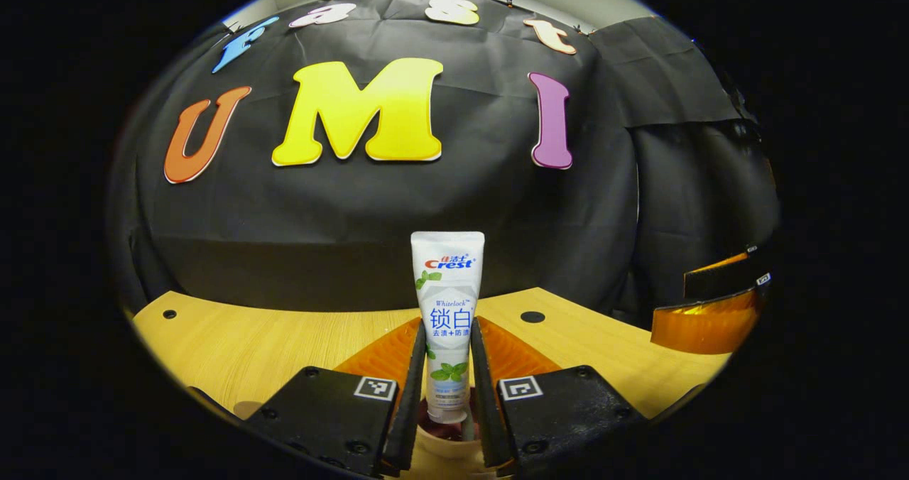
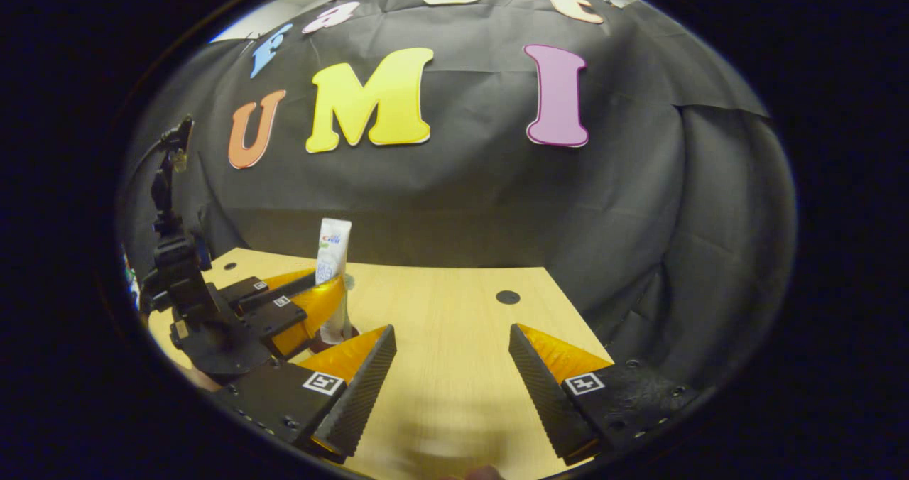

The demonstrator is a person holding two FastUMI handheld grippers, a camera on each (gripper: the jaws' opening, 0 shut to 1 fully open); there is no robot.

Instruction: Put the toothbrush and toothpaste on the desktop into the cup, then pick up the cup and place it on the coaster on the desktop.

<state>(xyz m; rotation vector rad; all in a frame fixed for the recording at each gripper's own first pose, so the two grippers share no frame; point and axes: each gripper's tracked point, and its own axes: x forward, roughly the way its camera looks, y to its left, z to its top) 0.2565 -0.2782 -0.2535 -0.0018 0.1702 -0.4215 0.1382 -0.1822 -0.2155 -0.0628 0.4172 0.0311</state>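
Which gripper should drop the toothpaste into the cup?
Left. The left gripper is shut on the upright toothpaste, with the cup's rim just beneath its cap. The right gripper is open over bare desk.

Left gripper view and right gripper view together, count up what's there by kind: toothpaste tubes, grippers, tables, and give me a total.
Toothpaste tube: 1, upright between the left gripper's fingers
Grippers: 2, left gripper and right gripper
Table: 1, wooden
Total: 4
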